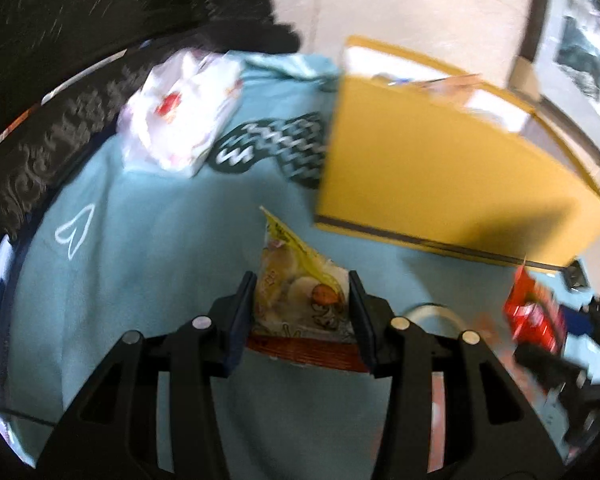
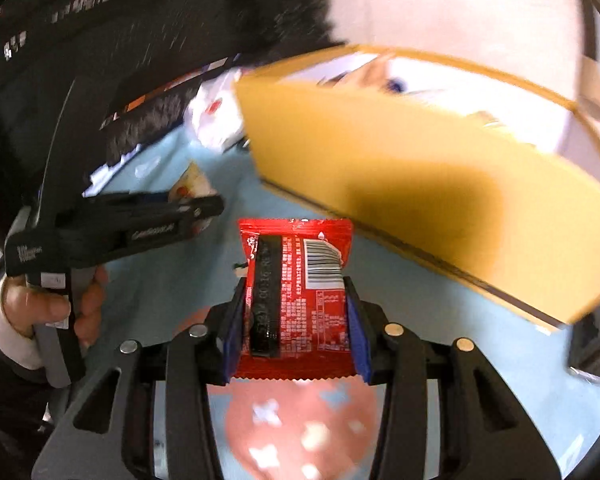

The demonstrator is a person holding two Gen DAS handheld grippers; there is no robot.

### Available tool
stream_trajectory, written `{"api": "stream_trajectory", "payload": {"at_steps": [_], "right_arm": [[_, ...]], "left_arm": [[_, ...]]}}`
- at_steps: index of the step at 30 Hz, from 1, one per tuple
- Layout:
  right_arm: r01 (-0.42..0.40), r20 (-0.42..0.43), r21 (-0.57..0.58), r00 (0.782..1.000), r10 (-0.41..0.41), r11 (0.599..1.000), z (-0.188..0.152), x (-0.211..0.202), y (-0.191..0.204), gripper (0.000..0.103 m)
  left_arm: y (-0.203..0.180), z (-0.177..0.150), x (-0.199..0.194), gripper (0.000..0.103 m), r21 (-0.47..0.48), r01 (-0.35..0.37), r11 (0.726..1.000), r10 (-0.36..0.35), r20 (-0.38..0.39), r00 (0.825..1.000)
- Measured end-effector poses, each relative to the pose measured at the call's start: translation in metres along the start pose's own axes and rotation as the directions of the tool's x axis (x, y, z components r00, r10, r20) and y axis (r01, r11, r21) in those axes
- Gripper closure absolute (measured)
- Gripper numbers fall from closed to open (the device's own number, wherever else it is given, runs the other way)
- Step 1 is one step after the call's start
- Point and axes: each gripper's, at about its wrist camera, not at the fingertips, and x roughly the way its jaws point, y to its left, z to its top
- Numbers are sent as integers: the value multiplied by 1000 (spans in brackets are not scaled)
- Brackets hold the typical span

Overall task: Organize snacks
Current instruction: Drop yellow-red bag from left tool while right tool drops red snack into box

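Left gripper [image 1: 302, 308]: jaws were closed in on a clear plastic snack pouch with a yellow top strip and a cartoon print [image 1: 300, 292], pinching it from both sides. The pouch stuck up and forward out of the jaws, held above the cloth.

Right gripper [image 2: 296, 316]: same deal, jaws squeezed onto a shiny red foil snack packet with a white barcode patch [image 2: 300, 292]. The back face with the small print was facing the camera, and its crimped bottom edge hung just behind the blue pads [image 2: 356, 336].

Yellow cardboard box [image 1: 440, 172]: open at the top, sitting on the cloth ahead and to the right of both grippers. A few things showed over its rim but too blurry to say what they were. From the right wrist view the box [image 2: 420, 184] was just past the red packet, not touching it.

White crinkly plastic bag with a red mark [image 1: 180, 112]: lay at the far left of the cloth, well apart from the box.

Light blue cloth [image 1: 160, 240]: covered the surface under everything, with a dark zigzag patch between the bag and the box. Couldn't tell if it was a bench or a bed underneath.

Left hand [image 2: 48, 312]: visible in the right wrist view, wrapped around the left gripper's handle, with the pouch poking out at its tip.

Pink circle with white shapes [image 2: 300, 432]: printed on the cloth right under the right gripper.

Both views were pretty motion-blurred tbh.
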Motion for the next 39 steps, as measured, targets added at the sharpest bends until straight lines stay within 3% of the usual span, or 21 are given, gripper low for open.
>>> {"api": "stream_trajectory", "payload": {"at_steps": [4, 10, 17, 24, 39], "right_arm": [[40, 129, 45, 991, -46, 998, 12, -50, -17, 58], [102, 228, 108, 966, -124, 989, 30, -78, -42, 58], [170, 243, 170, 947, -209, 971, 62, -74, -77, 58], [194, 221, 216, 945, -242, 957, 84, -56, -107, 58], [226, 176, 239, 947, -271, 944, 83, -30, -130, 58]], "left_arm": [[-26, 15, -38, 58, 67, 55, 996, -59, 64, 996], [-71, 39, -67, 58, 173, 50, 984, -73, 126, 989], [-103, 81, -60, 58, 198, 49, 979, -79, 146, 986], [-117, 122, -20, 58, 173, 34, 984, -53, 106, 993], [-129, 136, 25, 58, 173, 30, 984, -41, 58, 997]]}}
